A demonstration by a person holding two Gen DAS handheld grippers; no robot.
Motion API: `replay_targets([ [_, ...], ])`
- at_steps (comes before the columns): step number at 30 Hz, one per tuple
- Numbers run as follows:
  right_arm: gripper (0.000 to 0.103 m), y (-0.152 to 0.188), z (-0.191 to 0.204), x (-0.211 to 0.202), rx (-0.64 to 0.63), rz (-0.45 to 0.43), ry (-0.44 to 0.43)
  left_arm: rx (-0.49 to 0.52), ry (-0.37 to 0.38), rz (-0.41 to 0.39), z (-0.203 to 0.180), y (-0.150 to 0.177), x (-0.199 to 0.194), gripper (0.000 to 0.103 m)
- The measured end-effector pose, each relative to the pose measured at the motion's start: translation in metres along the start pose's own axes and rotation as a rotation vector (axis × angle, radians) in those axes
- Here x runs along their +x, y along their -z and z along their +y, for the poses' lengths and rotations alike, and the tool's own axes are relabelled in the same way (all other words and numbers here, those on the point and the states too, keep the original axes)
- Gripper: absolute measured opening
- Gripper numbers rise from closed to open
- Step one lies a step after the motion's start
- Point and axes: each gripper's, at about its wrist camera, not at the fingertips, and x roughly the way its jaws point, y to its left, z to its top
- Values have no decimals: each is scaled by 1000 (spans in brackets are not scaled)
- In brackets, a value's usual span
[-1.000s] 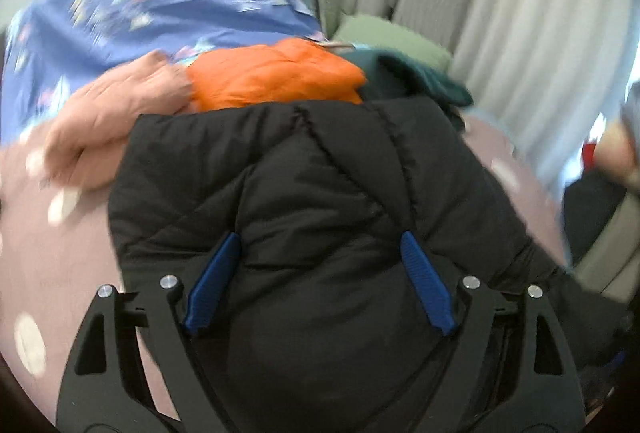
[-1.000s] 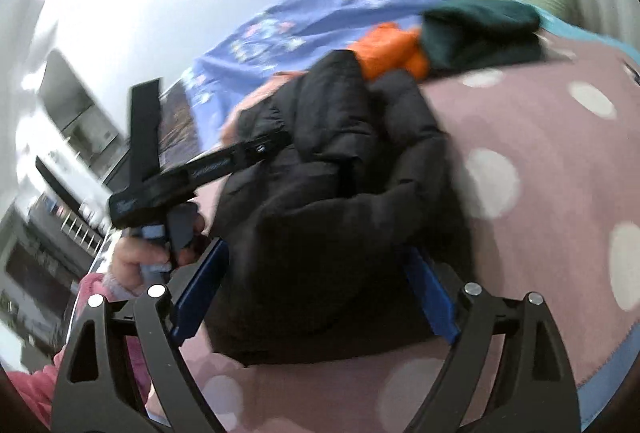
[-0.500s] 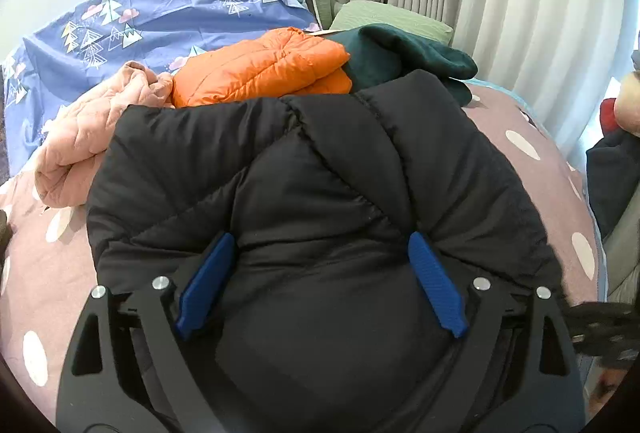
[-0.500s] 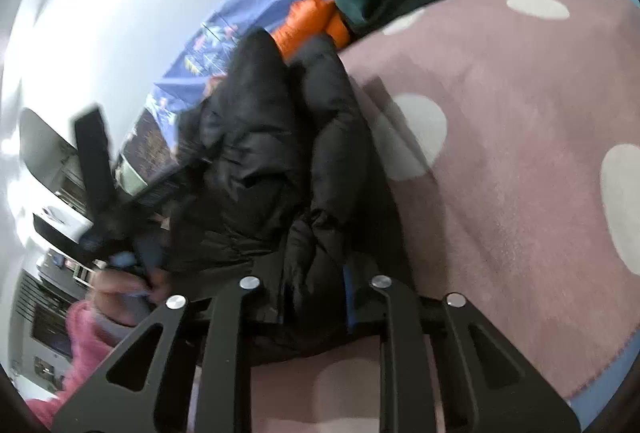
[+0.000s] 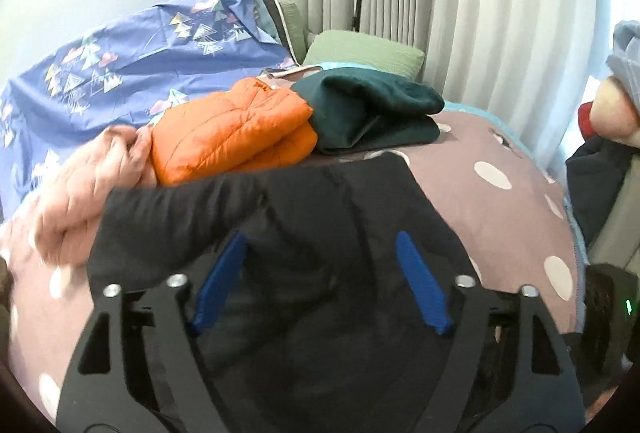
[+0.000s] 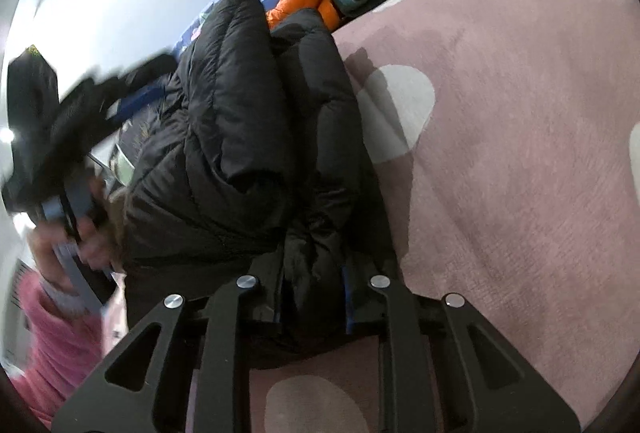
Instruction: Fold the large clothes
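Note:
A black puffer jacket (image 5: 320, 233) lies bunched on a pink spotted bedspread (image 5: 500, 201). My left gripper (image 5: 320, 273) is open, its blue pads (image 5: 416, 281) spread wide over the jacket. In the right wrist view the jacket (image 6: 248, 137) is a thick folded mass, and my right gripper (image 6: 312, 297) is shut on a fold of its edge. The left gripper also shows in the right wrist view (image 6: 80, 121), blurred, at the jacket's far left side.
A folded orange puffer jacket (image 5: 232, 133), a dark green garment (image 5: 372, 109) and a pink quilted garment (image 5: 92, 189) lie behind the black jacket. A blue patterned duvet (image 5: 120, 81) and a green pillow (image 5: 360, 49) lie further back. Curtains (image 5: 480, 13) hang on the right.
The right gripper has closed on the jacket's edge. The left gripper stayed open and has tilted up and back over the jacket, so more of the room shows.

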Motion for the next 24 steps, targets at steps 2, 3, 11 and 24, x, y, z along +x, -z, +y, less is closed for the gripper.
replay_targets([
  [2,23,1,5,1,-32,-11,36,30,-37,40,-1,-10,21,72],
  [3,24,2,7,2,-46,-16,52,55,-80,63,-1,-12,36,73],
  [11,28,3,4,10,-52,-10,52,-51,-110,206,37,10,102,88],
  [24,29,4,7,4,-51,-14,51,-71,-100,205,42,22,115,90],
])
